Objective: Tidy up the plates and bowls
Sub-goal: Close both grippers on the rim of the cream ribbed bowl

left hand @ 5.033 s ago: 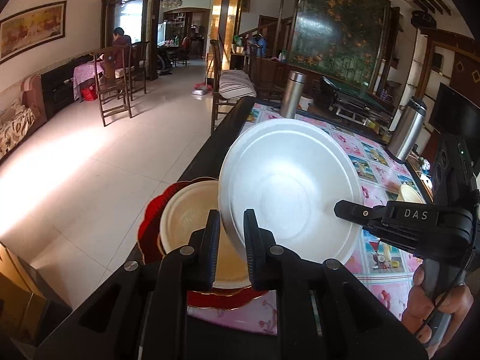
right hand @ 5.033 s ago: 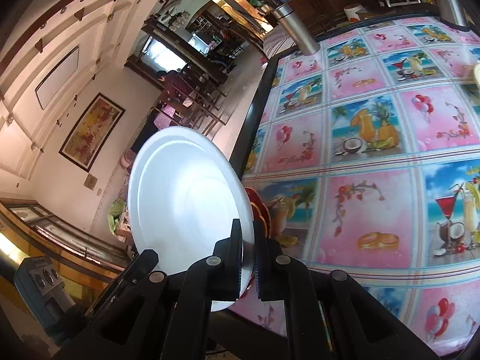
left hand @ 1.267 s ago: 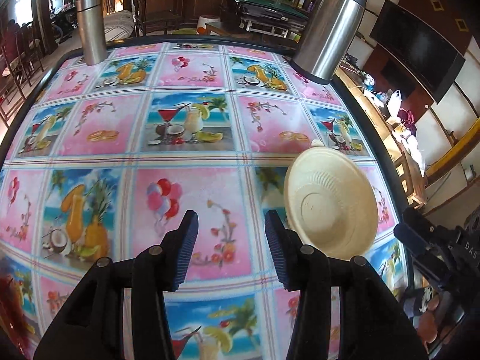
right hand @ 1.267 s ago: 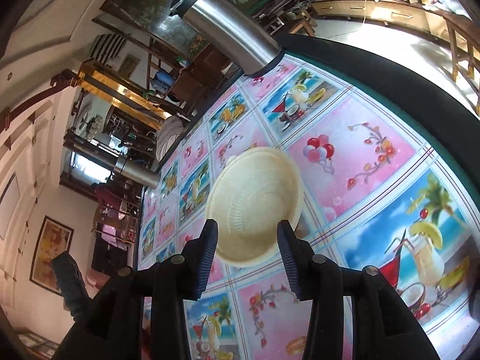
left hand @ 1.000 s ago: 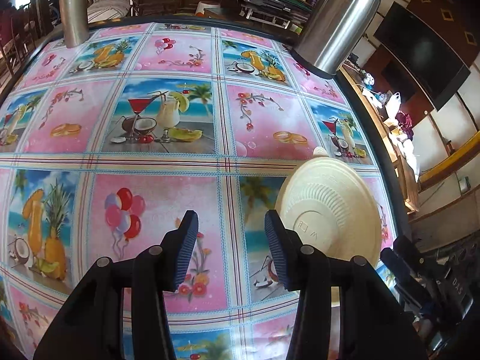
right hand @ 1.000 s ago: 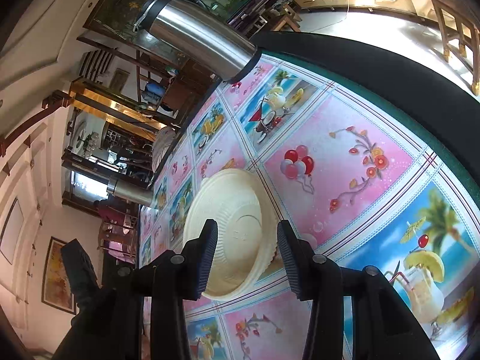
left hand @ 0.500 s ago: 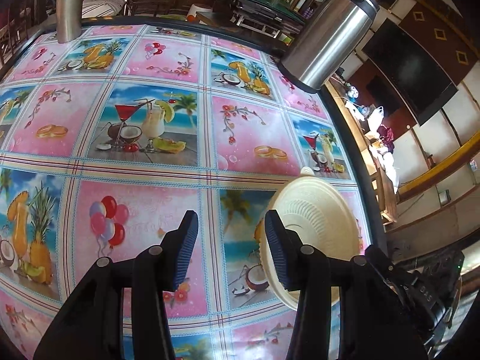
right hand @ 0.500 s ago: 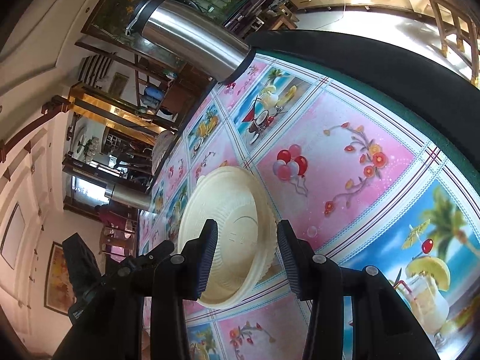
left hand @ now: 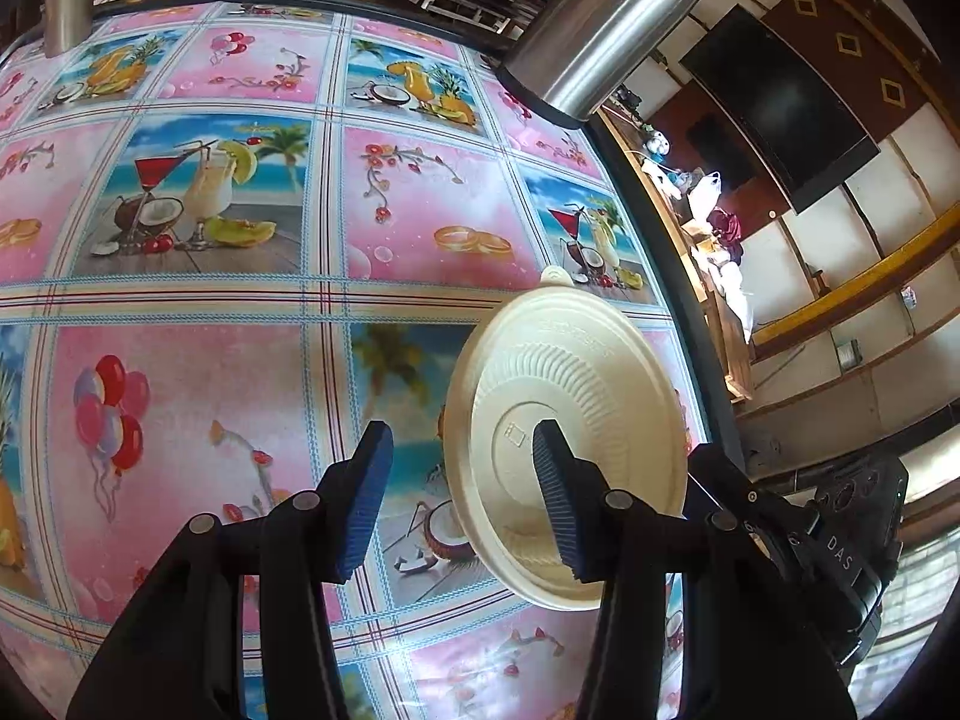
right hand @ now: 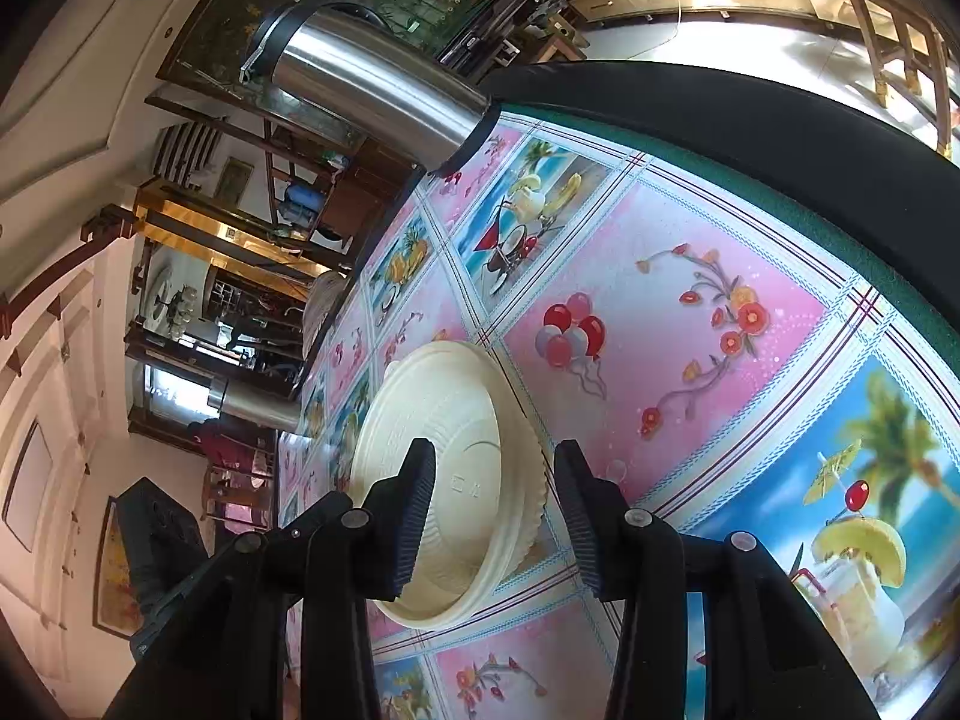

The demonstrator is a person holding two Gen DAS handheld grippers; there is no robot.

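Ahead, both the left gripper (left hand: pixel 462 474) and right gripper (right hand: pixel 495 489) are gaping apart over the pictured tablecloth (left hand: pixel 210 276), flanking a cream bowl (left hand: pixel 576 414); a steel flask (left hand: pixel 606 24) is standing beyond.

A cream, ribbed bowl (left hand: pixel 570 420) is seen on a bench (left hand: pixel 420 210) cloth patterned with pink and blue cocktail, balloon and flower squares; a flask (left hand: pixel 606 24) is silver.

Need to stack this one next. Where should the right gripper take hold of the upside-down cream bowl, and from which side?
Probably the rim. The cream bowl lies upside down on the tablecloth, so its ribbed wall flares out to a thin lip at the bottom. The right gripper is open and already straddles the near side, so come in low from there, slip one finger under the lip and pinch the wall; the base looks too wide.
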